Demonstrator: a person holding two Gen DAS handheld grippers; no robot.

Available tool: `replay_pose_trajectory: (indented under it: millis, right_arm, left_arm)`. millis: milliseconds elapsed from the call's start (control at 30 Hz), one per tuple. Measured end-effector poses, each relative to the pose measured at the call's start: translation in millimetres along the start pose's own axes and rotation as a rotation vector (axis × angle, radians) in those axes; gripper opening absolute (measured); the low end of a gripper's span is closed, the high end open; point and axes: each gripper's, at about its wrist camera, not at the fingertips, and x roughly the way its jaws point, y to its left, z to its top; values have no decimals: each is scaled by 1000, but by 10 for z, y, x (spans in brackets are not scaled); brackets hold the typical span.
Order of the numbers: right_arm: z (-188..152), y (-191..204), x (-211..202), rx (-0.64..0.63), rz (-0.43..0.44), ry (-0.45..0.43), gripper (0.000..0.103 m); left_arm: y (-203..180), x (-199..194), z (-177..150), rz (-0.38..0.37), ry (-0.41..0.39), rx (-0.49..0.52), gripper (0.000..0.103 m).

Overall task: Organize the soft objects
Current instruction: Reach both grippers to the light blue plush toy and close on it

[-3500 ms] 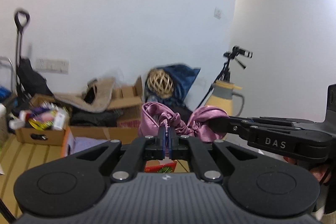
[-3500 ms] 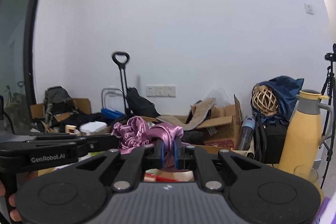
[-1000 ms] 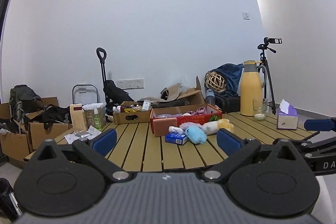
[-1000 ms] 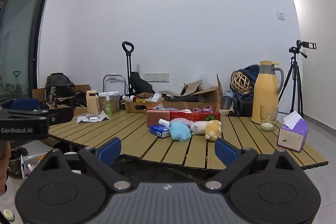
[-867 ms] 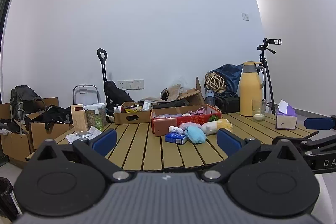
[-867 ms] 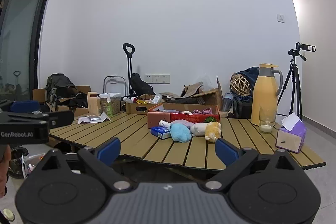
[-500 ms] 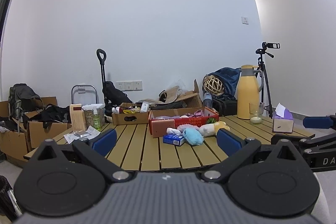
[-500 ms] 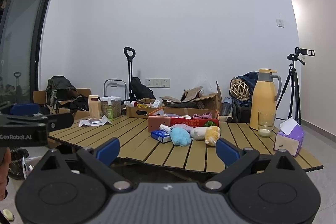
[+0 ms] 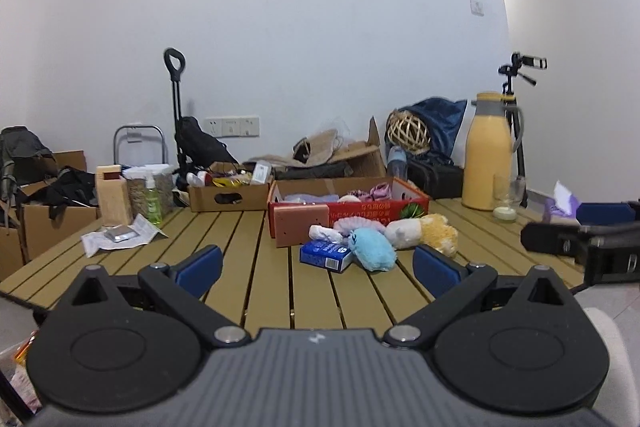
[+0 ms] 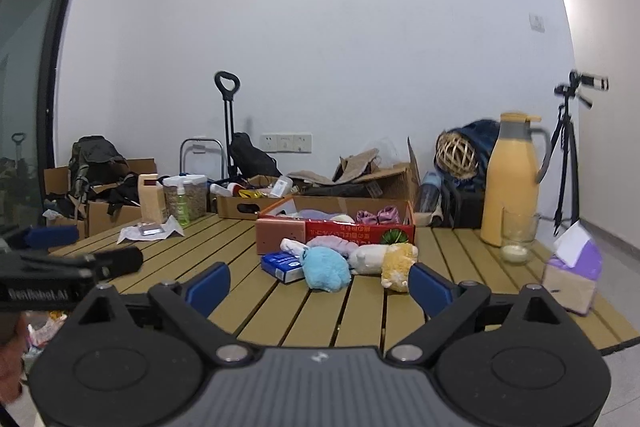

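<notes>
Looking along the left claw (image 9: 316,263), both blue pads are spread wide with nothing between them; it hangs over the near edge of the counter (image 9: 256,291), well short of the toys. Ahead, a heap of soft things lies just in front of the red box (image 9: 348,217): a blue plush (image 9: 372,249) nearest, a white plush (image 9: 404,229) and a yellow plush (image 9: 440,233) to its right, a pink frilly piece (image 9: 354,225) behind. A small blue carton (image 9: 326,255) touches the blue plush on its left. Some purple fabric (image 9: 378,192) already sits inside the box. The right claw (image 9: 580,233) shows at the far right edge, its fingers also apart.

From the right claw (image 10: 318,285), released and empty too, the same heap sits centred: blue plush (image 10: 326,269), white plush (image 10: 370,257), yellow plush (image 10: 398,261), carton (image 10: 284,267), red box (image 10: 336,227) behind. A yellow jug (image 10: 512,183), a glass (image 10: 516,235) and a tissue box (image 10: 572,277) stand to the right, well apart from the toys.

These plush pieces look light and squashy; they should give under the pads and not slip, so a pinch across the middle of the body seems safest, deep enough that stuffing and not only fur is caught. The blue one, nearest and unobstructed on top, looks like the easiest first pick. The carton is stiff and lies against it, so a low approach may nudge it.
</notes>
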Motion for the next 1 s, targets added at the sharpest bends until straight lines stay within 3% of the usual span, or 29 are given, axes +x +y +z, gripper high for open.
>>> replay_pose_trajectory:
  millis: [133,200,267,300,367,400,533,667,733,767,933,1000]
  right_arm:
    - [86,-207,557,58,36,35,90]
    - [122,-324,900,84,37,67,90]
    - [133,-443,1241,117,45,98,86]
    - [138,-493,1422,142,50,118,84]
    - [128,-598,1783,178,79,157,76]
    - [116,-645,1972,189,88,176,75]
    - [52,-790,2743,219,80,262,57]
    - [-38,-858,3285,246,123,339,46]
    - [-86,-803,3451,202,116,364,46]
    - [-113,-770,3519,176,113,379,45]
    - [-168,-660,3678,71,113,399,39]
    - [-156,-678,3695,71,144,407,30]
  left_arm:
    - [18,593,35,-15,34,-20,103]
    - [-3,900,67,-31,54,-27,96]
    - [-33,1249,92,-58,86,-38,74]
    - [-51,1419,101,-80,111,-48,70]
    - [-81,1761,99,-131,172,-79,50]
    - [-96,1930,79,-156,209,-92,46]
    - [-213,2516,-64,-187,317,-104,46]
    - [-294,2921,-179,-198,364,-84,46]
    - [-292,3053,-224,-214,386,-92,43]
    - [-285,3113,-237,-232,402,-104,29]
    - [-253,3226,-239,-241,424,-140,25]
    - [-251,3236,-237,-238,421,-146,24]
